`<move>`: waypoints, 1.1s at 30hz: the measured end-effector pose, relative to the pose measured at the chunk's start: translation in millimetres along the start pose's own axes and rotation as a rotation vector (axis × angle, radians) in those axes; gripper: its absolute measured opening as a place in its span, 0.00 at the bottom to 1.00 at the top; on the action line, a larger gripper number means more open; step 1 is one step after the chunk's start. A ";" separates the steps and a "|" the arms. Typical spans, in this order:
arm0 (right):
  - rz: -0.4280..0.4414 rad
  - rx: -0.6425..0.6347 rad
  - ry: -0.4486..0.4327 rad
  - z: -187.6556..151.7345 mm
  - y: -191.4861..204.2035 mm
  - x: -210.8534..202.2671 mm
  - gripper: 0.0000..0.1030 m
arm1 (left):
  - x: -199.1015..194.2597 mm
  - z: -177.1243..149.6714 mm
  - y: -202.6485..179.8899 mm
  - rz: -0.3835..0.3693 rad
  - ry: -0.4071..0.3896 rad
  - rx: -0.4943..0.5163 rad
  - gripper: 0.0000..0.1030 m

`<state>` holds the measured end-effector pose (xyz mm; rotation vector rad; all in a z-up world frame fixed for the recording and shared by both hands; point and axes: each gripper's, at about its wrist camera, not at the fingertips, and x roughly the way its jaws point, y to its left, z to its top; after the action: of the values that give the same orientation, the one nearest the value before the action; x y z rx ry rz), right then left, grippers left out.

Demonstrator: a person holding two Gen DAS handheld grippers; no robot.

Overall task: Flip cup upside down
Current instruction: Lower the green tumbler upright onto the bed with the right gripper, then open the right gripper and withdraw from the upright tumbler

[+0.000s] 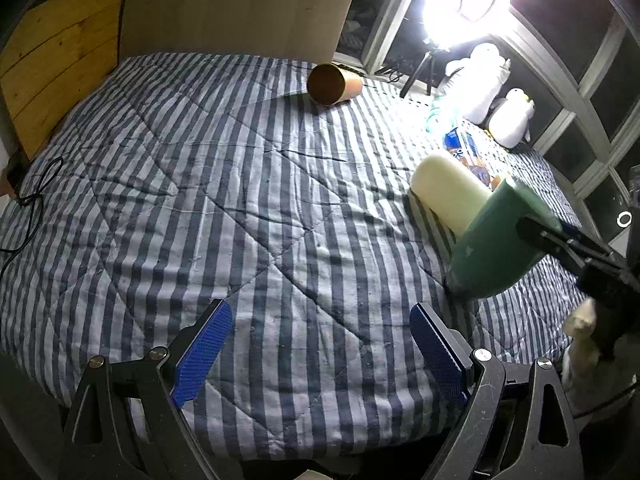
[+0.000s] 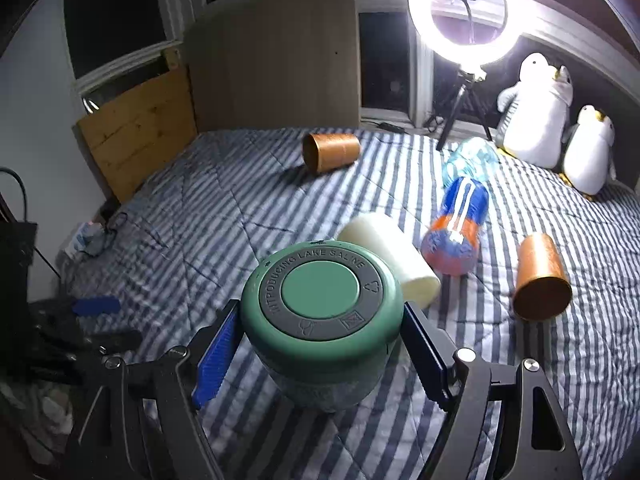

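— While the right gripper (image 2: 316, 350) clamps the green cup (image 2: 322, 316) base-up, mouth toward the striped quilt (image 2: 200, 208), what matters?

— Lower it level, rim flat, before letting go. The left gripper (image 1: 320, 344) idles wide apart, empty.

The green cup (image 2: 322, 322) looks like matt plastic, with a grey ring of raised lettering on its base. Blue ribbed pads (image 2: 212, 364) line black plastic fingers. The quilt (image 1: 240, 200) is striped, stitched cloth. Two copper cups (image 2: 541, 280) have a rough metallic sheen; the headboard (image 2: 140, 140) is knotty wood.
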<state>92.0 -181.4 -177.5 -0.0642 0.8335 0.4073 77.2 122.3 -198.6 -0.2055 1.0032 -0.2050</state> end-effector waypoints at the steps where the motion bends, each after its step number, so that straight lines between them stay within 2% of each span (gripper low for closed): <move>1: 0.000 0.007 0.009 -3.1 -1.8 3.5 0.73 | 0.0 -0.5 -1.1 -0.001 -0.001 0.002 0.90; 14: 0.001 -0.005 -0.009 -7.4 -0.6 2.8 0.74 | -3.0 0.0 -9.1 0.007 -0.023 0.024 0.90; 24: 0.005 0.003 -0.102 -7.9 -0.8 -28.6 0.77 | -3.6 3.9 -26.6 -0.001 -0.045 0.061 0.90; 29: -0.043 0.020 -0.170 -11.9 -4.2 -51.6 0.77 | -16.2 8.5 -41.2 0.002 -0.101 0.093 0.90; 33: -0.106 0.031 -0.247 -15.8 -5.5 -75.7 0.78 | -36.6 14.3 -56.3 0.021 -0.195 0.125 0.90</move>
<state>37.6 -214.5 -133.4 -0.0283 0.5896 0.2954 66.0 78.9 -146.6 -0.0993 0.7957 -0.2235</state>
